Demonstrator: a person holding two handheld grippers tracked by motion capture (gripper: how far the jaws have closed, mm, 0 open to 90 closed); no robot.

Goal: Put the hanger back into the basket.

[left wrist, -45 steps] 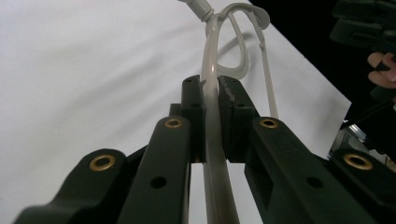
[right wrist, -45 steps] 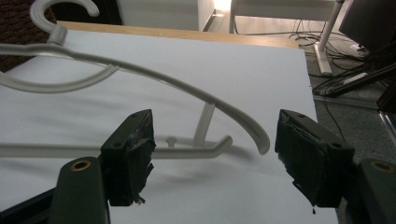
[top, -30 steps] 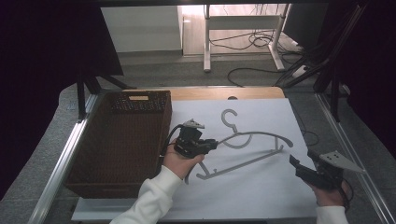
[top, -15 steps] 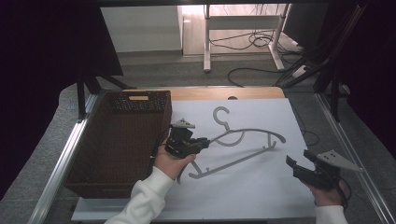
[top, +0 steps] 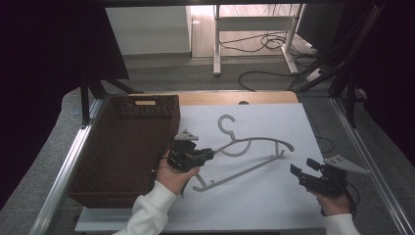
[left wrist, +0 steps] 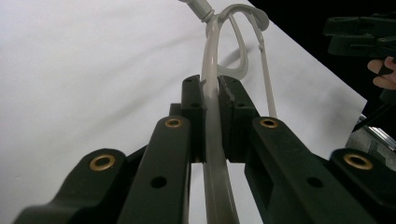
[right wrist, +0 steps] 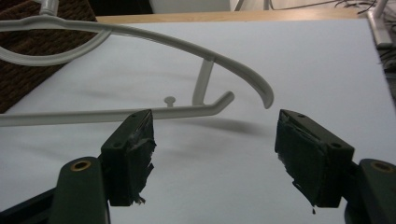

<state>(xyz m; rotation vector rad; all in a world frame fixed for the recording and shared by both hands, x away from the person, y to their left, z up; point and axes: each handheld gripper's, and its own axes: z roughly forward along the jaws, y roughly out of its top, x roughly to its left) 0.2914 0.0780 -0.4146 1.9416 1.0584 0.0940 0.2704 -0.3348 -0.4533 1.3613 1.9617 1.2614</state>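
Observation:
A pale grey plastic hanger (top: 259, 141) hangs tilted just over the white sheet (top: 274, 200), its hook (top: 226, 122) pointing to the far side. My left gripper (top: 209, 154) is shut on the hanger's left shoulder, right of the basket. In the left gripper view the two pads clamp the hanger's bar (left wrist: 208, 56) at my left gripper (left wrist: 211, 88). My right gripper (top: 299, 169) stands open at the near right, short of the hanger's right end. In the right gripper view my right gripper (right wrist: 215, 140) has nothing between its jaws, and the hanger's tip (right wrist: 261, 93) curves just beyond them.
A dark brown wicker basket (top: 122, 147) fills the left side of the table, its right wall close to my left hand. A wooden table edge (top: 220, 97) lies behind the sheet. Metal rails run along both sides, with cables and a stand on the floor beyond.
My left gripper has carried the hanger a little to the left, toward the basket. The right gripper has stayed about where it was.

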